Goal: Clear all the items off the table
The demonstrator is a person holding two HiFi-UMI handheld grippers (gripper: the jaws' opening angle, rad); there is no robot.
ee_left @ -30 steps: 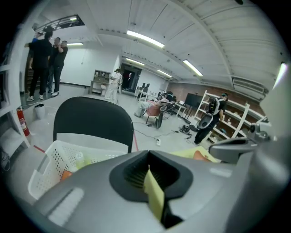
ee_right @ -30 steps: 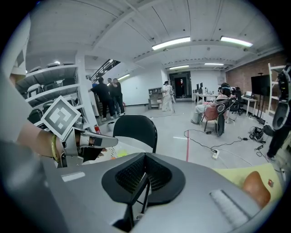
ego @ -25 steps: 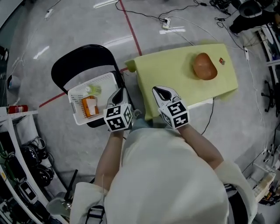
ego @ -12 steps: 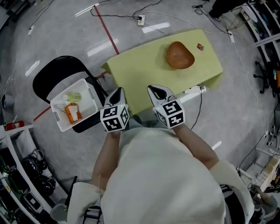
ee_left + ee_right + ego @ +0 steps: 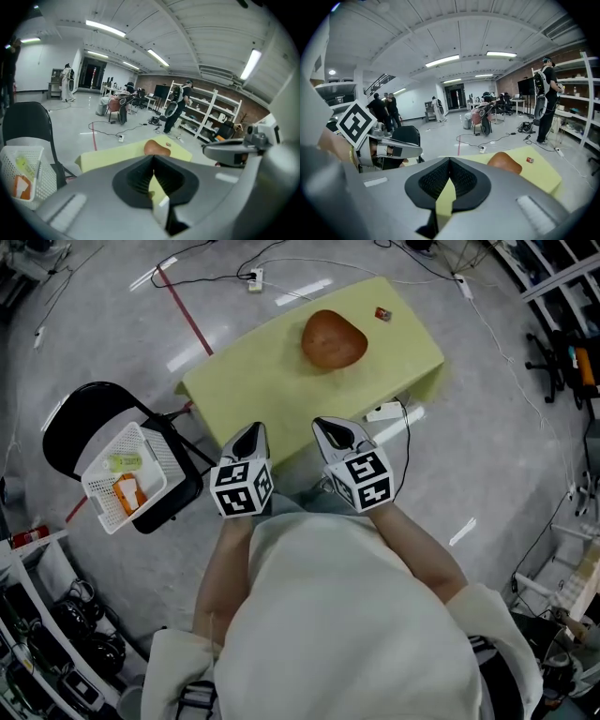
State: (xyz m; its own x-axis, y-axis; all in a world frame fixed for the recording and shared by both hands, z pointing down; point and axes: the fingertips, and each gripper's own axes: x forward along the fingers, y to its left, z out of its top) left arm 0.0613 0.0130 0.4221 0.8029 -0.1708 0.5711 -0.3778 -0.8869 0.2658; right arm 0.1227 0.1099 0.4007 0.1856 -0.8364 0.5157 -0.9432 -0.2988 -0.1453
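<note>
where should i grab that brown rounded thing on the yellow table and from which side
Likely low across its narrower width, coming down from the near side with the right claw: the brown rounded thing sits free on the yellow table, smooth and domed, so a high grip could slip. A rim cannot be made out.

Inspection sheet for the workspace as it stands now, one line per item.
Surface: yellow-green table, mostly bare.
Job's things: brown rounded object and small red item on the table, apart; white basket on the black chair holds an orange box and a pale green item.
Clutter: nothing seen.
Grippers: left gripper and right gripper both shut, empty, by the table's near edge.
Cables: power strip with cords on the floor beyond the table; white strip beside it.
Surroundings: red floor line, shelving, people behind.
</note>
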